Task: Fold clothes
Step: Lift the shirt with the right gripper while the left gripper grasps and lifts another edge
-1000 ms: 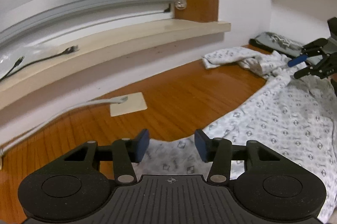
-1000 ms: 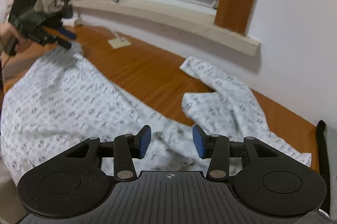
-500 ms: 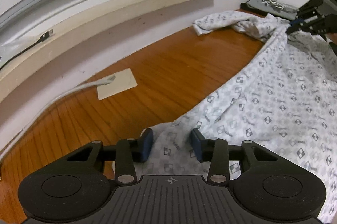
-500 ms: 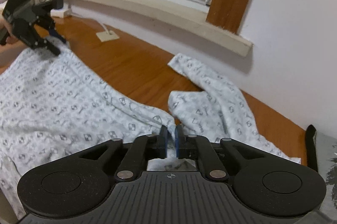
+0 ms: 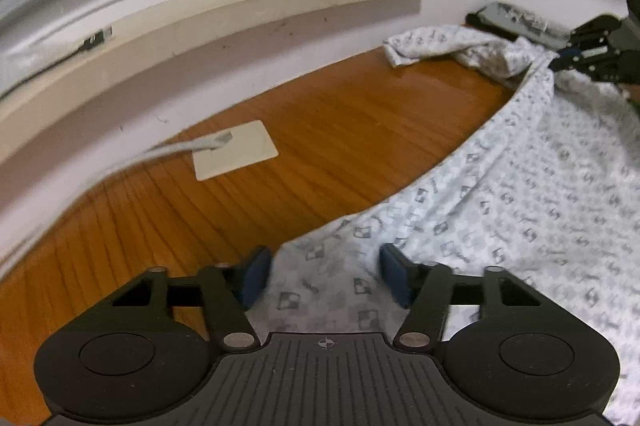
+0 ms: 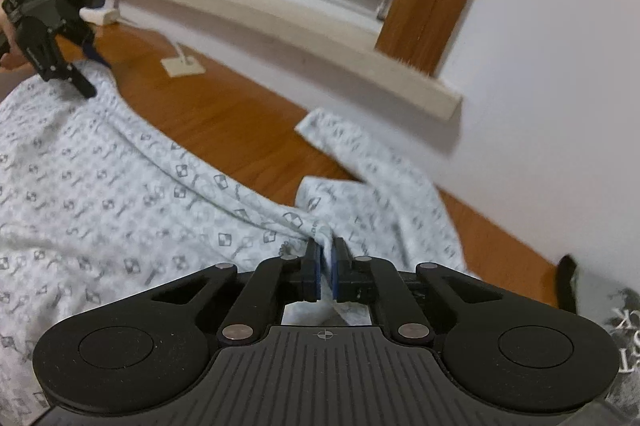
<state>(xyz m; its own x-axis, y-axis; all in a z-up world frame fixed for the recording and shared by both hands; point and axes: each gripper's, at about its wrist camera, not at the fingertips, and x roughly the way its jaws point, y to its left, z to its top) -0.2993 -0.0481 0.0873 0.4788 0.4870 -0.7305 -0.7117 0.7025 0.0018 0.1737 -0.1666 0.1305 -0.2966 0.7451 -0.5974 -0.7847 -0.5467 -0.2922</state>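
A white garment [image 5: 540, 185] with a grey checker print lies spread over the wooden table [image 5: 320, 129]. My left gripper [image 5: 325, 276] hangs low over its near corner. Its jaws are opening, the cloth edge lies between the blue pads and neither pad presses on it. In the right wrist view the same garment [image 6: 100, 193] runs left, and my right gripper [image 6: 327, 270] is shut on a pinched fold where the sleeve [image 6: 384, 177] meets the body. Each gripper shows in the other's view: the right gripper [image 5: 588, 53] far right, the left gripper [image 6: 90, 71] far left.
A beige card [image 5: 235, 155] with a grey cable end on it lies on the table near the wall. A pale window sill [image 5: 240, 9] runs along the back. A dark printed garment [image 6: 616, 326] lies at the table's right end.
My right gripper has shut on the fold of the garment. The left gripper has sunk closer over the garment's corner, its jaws narrowing and then widening again.
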